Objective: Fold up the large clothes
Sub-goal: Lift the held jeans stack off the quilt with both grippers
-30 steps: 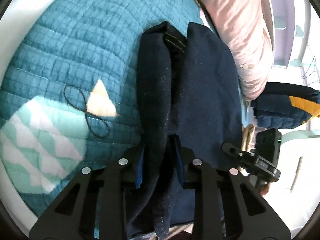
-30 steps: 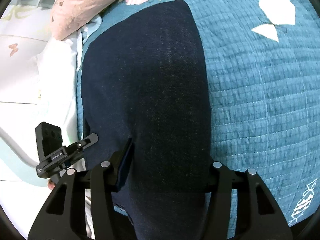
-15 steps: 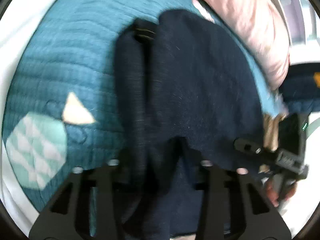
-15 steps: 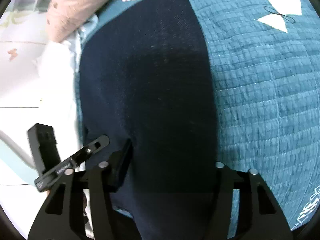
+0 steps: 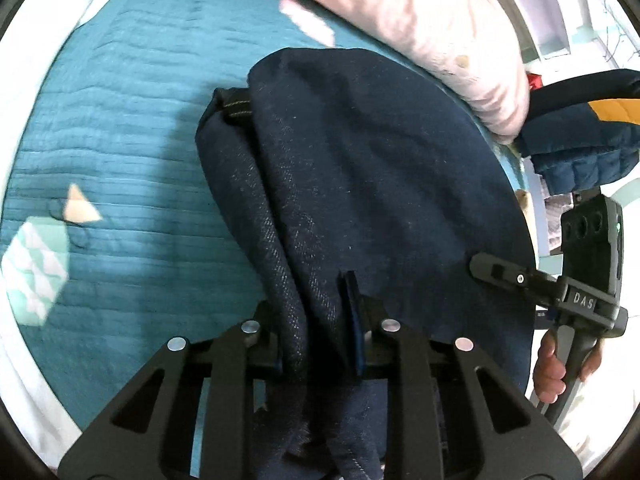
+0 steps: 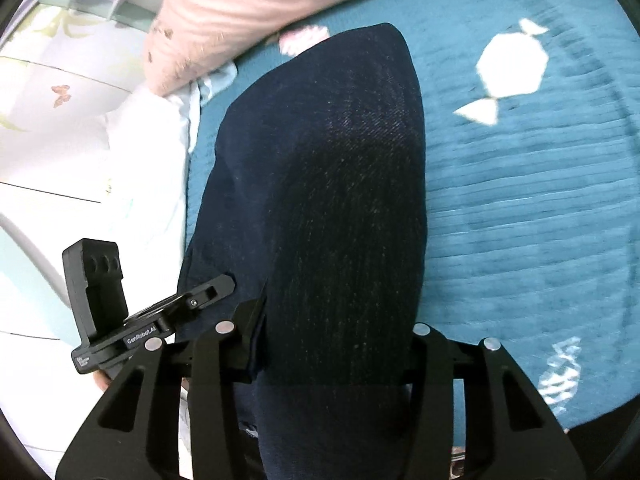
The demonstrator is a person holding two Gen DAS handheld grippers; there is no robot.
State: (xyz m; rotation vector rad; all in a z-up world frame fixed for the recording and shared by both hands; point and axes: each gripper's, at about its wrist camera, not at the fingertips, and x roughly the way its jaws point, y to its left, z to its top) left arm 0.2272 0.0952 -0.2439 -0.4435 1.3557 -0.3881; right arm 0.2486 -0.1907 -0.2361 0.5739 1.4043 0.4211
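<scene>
We hold dark jeans (image 5: 380, 184) over the teal quilt (image 5: 120, 140).
Both left gripper (image 5: 320, 344) and right gripper (image 6: 336, 344), jaws just narrowing, clamp denim; its long axis runs away toward the pink pillow (image 6: 248, 12).

Jeans (image 5: 380, 184) lie on the quilt (image 5: 120, 160), pillow (image 5: 420, 20) behind.
From my L cam: quilt left of the jeans, jacket (image 5: 580, 140) right of the pillow, prob. off the bed; jeans' near end runs btwn both grippers' fingers.
</scene>
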